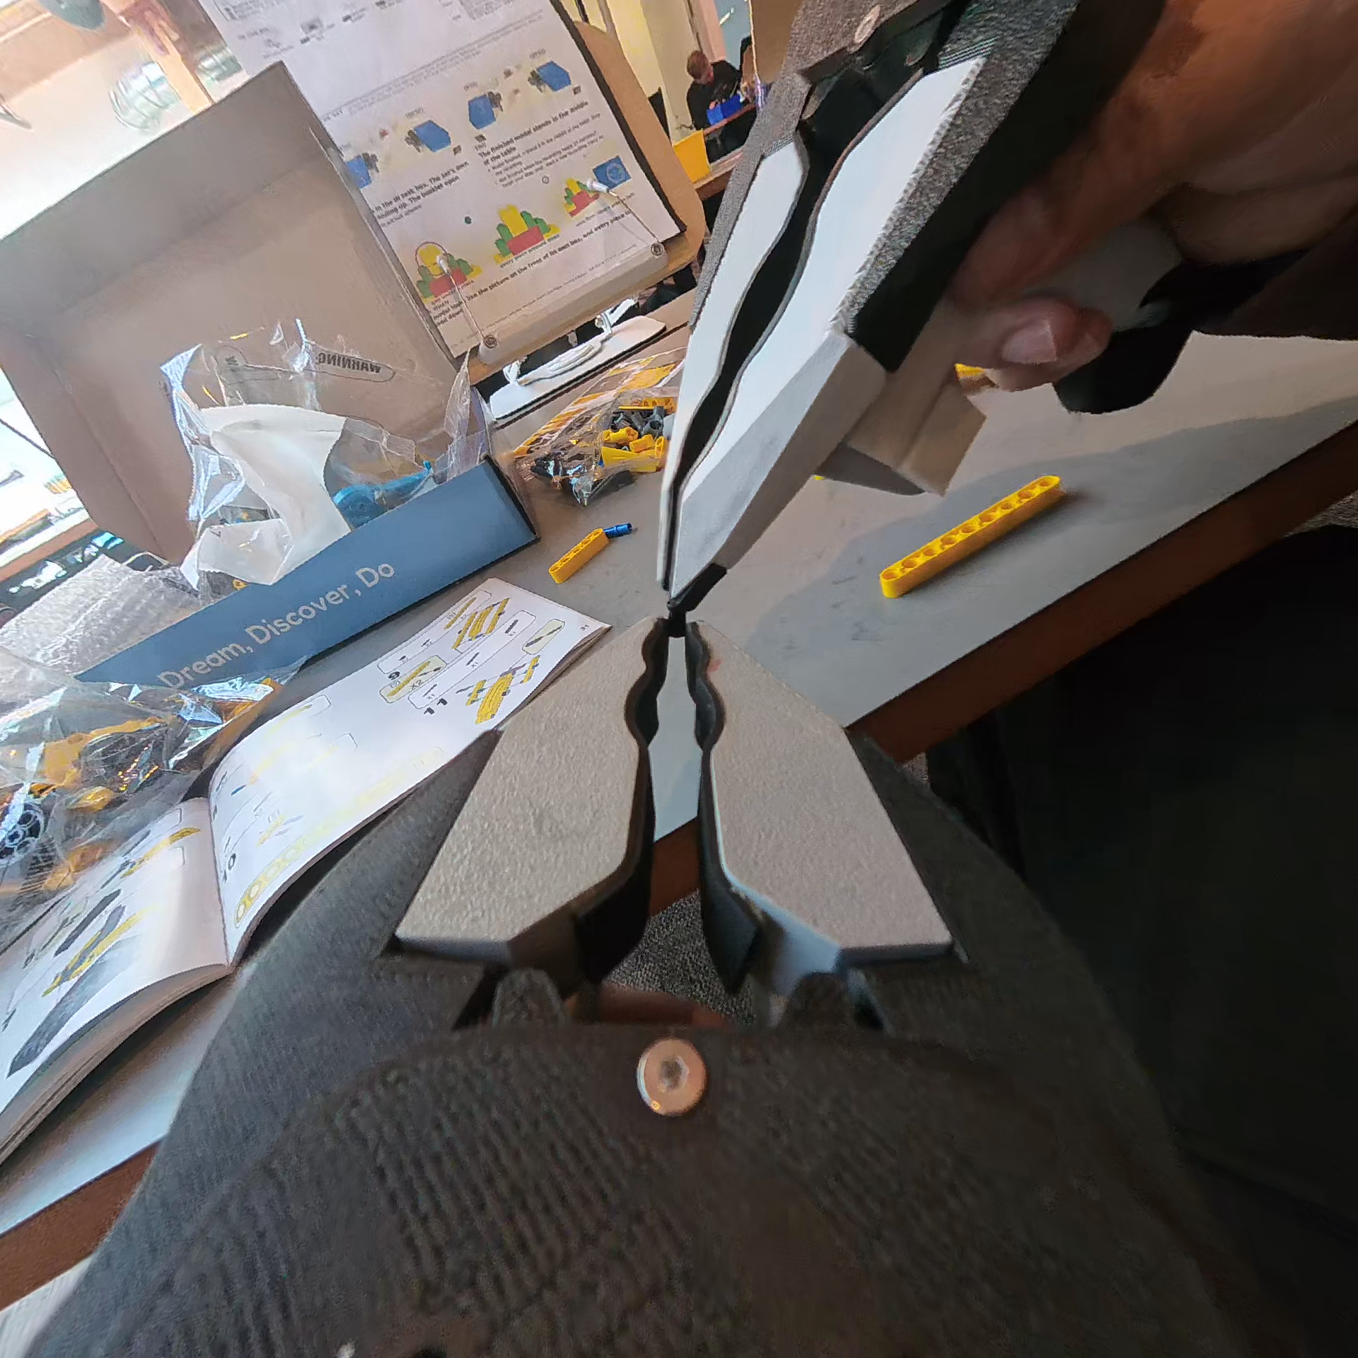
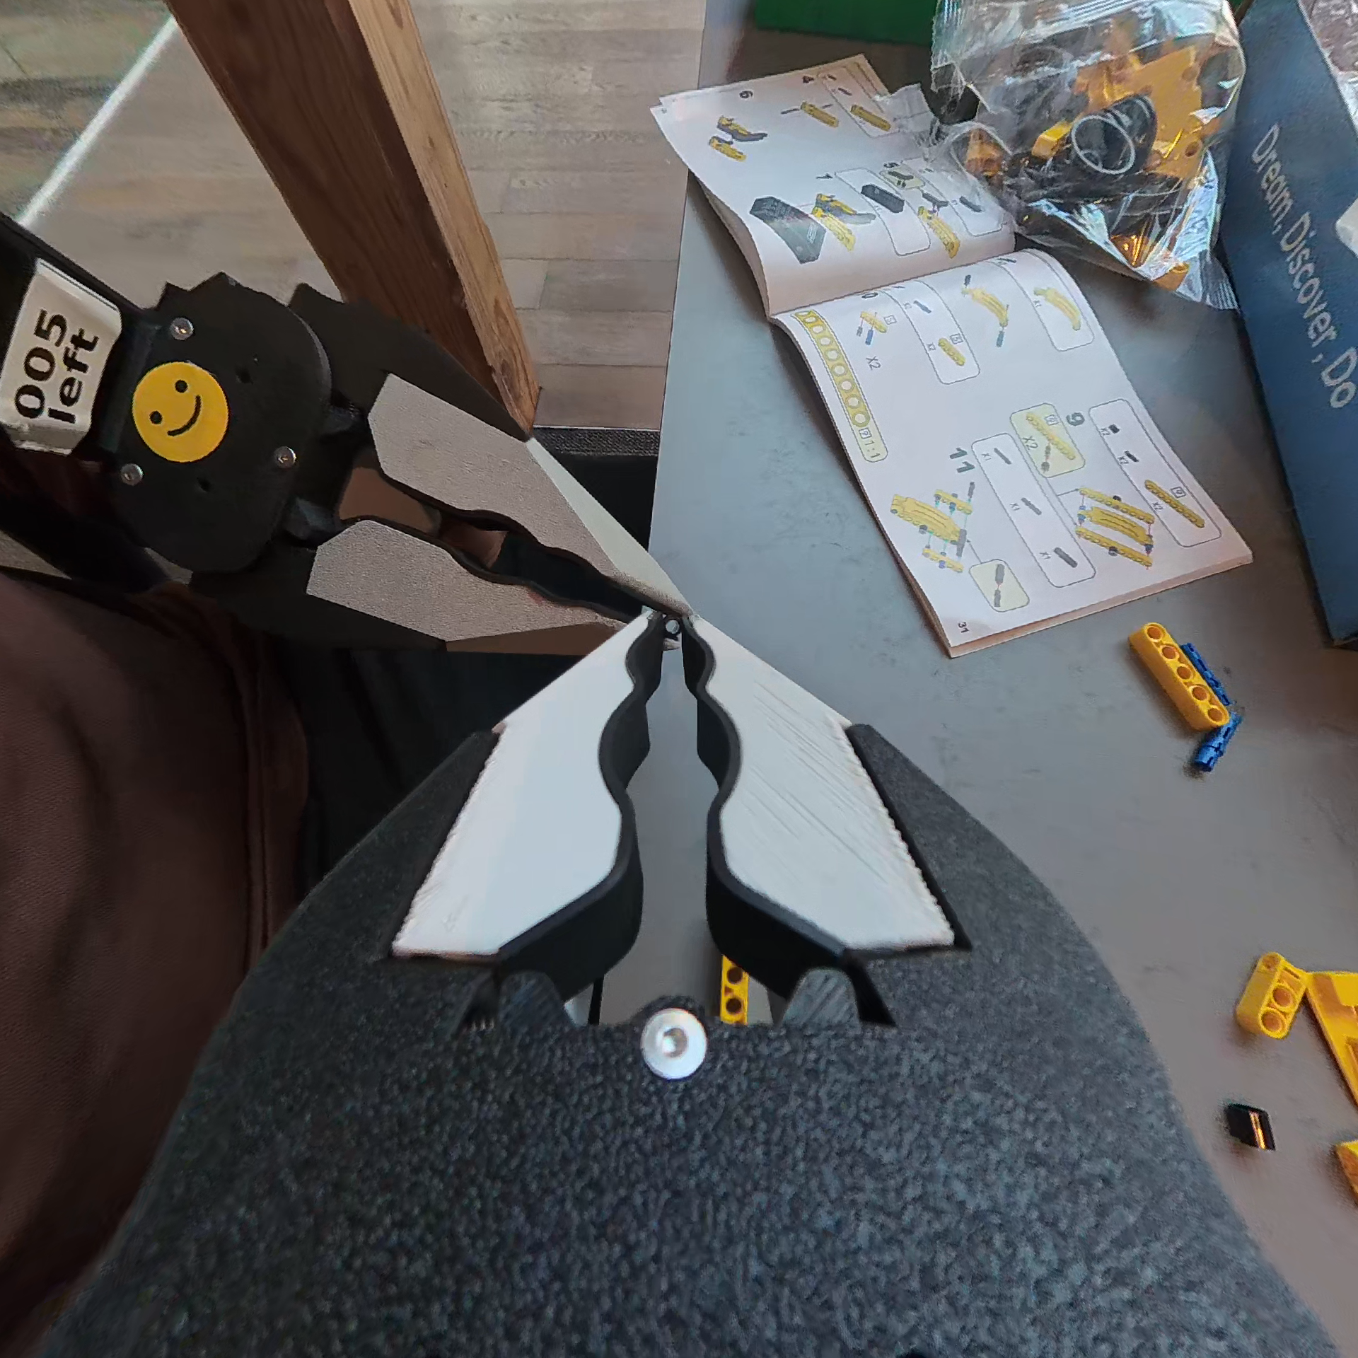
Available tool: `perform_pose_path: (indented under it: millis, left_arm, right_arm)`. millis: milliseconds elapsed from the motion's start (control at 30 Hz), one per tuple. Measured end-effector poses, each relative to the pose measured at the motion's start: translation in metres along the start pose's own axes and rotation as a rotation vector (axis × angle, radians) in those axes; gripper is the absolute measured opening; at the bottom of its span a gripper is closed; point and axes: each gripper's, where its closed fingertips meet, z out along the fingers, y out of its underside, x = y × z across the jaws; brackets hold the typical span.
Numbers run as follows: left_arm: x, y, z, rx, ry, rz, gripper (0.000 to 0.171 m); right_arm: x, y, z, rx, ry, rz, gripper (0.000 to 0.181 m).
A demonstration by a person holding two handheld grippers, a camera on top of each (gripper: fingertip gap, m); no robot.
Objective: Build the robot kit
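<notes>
My left gripper (image 1: 674,624) and right gripper (image 2: 670,626) meet tip to tip just off the near edge of the grey table (image 1: 808,602). Both pairs of tongs are pinched together on one small black pin (image 1: 691,591), each clamping an end of it; in the right wrist view it shows only as a tiny dark ring (image 2: 672,627) between the tips. A hand (image 1: 1102,257) wraps the right gripper's handle.

On the table, a long yellow holed beam (image 1: 971,535) lies well apart to the right. A short yellow beam (image 1: 579,556) rests with a blue pin (image 1: 619,530) at its end. The open instruction booklet (image 1: 353,742) lies to the left, beside a blue box (image 1: 331,588) stuffed with clear plastic bags (image 1: 294,411). A bag of yellow and black parts (image 2: 1087,139) sits on the booklet's far corner.
</notes>
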Motion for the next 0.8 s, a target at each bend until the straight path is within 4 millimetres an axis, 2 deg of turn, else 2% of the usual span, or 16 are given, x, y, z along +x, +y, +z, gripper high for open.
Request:
perform_pose_path:
  millis: [67, 133, 267, 367, 500, 633, 800]
  left_arm:
    - [0.004, -0.001, 0.000, 0.006, 0.026, -0.028, 0.002]
    - [0.013, 0.002, 0.000, -0.002, 0.086, -0.043, 0.000]
    - [0.025, 0.002, 0.000, -0.027, 0.194, -0.101, 0.012]
    - [0.043, 0.001, 0.005, -0.075, 0.347, -0.111, 0.021]
    - [0.057, -0.001, 0.022, -0.156, 0.459, -0.026, 0.022]
    - [0.084, 0.006, 0.033, -0.272, 0.626, 0.021, 0.023]
    - [0.087, 0.005, 0.053, -0.291, 0.621, 0.013, 0.025]
  right_arm:
    - [0.000, 0.003, -0.003, -0.033, -0.004, 0.002, 0.004]
    - [0.008, 0.010, -0.014, -0.090, 0.051, -0.016, 0.004]
    - [0.023, 0.026, -0.056, -0.181, 0.121, 0.036, 0.004]
    - [0.023, 0.041, -0.077, -0.202, 0.093, 0.144, 0.004]
    - [0.022, 0.071, -0.082, -0.267, 0.126, 0.205, 0.004]
    - [0.015, 0.079, -0.087, -0.247, 0.112, 0.245, 0.004]
    - [0.018, 0.090, -0.086, -0.267, 0.135, 0.208, 0.004]
